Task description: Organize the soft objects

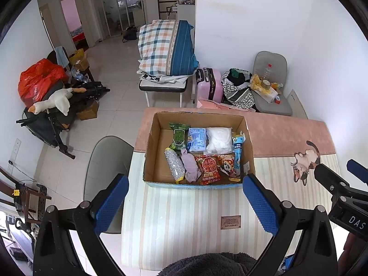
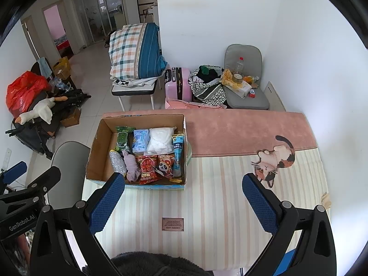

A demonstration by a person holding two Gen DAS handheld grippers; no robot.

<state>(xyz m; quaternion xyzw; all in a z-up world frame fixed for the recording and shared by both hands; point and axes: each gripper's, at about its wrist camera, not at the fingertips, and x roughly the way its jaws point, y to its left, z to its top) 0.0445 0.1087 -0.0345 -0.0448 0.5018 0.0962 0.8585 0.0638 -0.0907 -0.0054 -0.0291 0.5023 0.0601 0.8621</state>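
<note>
An open cardboard box [image 1: 151, 151] [image 2: 96, 151] stands on the striped mat [image 1: 184, 218] [image 2: 207, 195]. Inside lie several soft packets: a green pack [image 1: 179, 136], a blue pack [image 1: 196, 139], a white bag [image 1: 219, 139] [image 2: 161, 140], a silver scrubber [image 1: 174, 165], a purple cloth [image 1: 191, 169] [image 2: 132, 168], a red packet [image 1: 209, 169] and a panda packet [image 1: 226, 164]. My left gripper [image 1: 185, 188] is open and empty above the mat, just in front of the box. My right gripper [image 2: 184, 187] is open and empty, right of the box.
The mat has a pink band [image 2: 241, 131] and a cat picture [image 2: 273, 161]. A grey chair [image 1: 108, 161] stands left of the table. Beyond are a bench with a plaid pillow [image 1: 165, 48], a pink suitcase [image 1: 212, 84] and a cluttered grey seat [image 1: 271, 87].
</note>
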